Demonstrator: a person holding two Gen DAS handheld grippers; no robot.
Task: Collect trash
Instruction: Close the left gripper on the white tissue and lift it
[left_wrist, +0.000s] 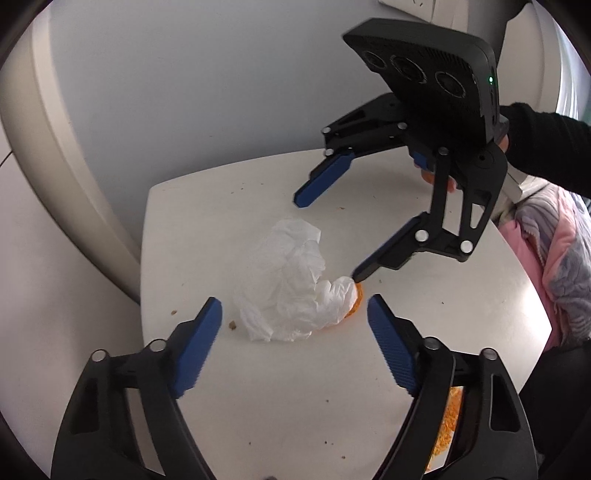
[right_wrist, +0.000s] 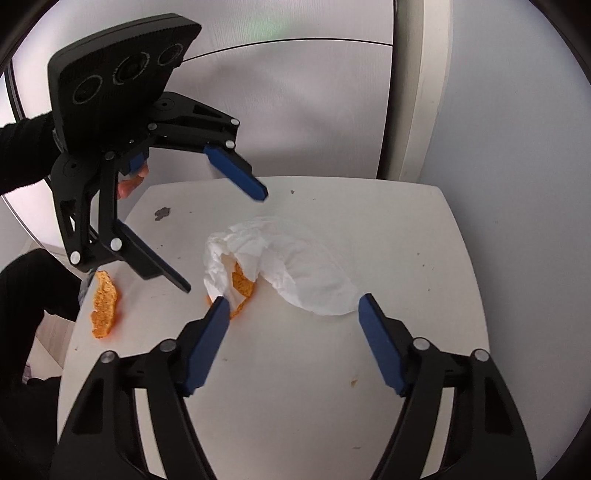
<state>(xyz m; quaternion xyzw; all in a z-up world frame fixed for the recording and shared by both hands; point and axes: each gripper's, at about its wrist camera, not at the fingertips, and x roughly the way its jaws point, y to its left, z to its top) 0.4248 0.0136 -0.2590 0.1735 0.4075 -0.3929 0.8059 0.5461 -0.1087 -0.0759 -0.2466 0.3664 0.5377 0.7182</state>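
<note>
A crumpled white tissue (left_wrist: 288, 280) (right_wrist: 295, 266) lies in the middle of a small white table (left_wrist: 295, 387) (right_wrist: 406, 240). It partly covers an orange peel (left_wrist: 356, 302) (right_wrist: 242, 282). A second orange peel (right_wrist: 105, 304) (left_wrist: 448, 424) lies near the table's edge. My left gripper (left_wrist: 293, 306) (right_wrist: 223, 240) is open, its fingers on either side of the tissue's near end. From the opposite side my right gripper (right_wrist: 291, 302) (left_wrist: 328, 240) also straddles the tissue, open. One of its fingertips (left_wrist: 360, 275) touches the covered peel.
Crumbs and a dark stain (right_wrist: 161, 213) dot the tabletop. Pink and grey striped fabric (left_wrist: 554, 258) lies beyond the table's right edge. Black sleeves (left_wrist: 546, 147) (right_wrist: 22, 147) hold the grippers. A grey wall and a pale frame stand behind the table.
</note>
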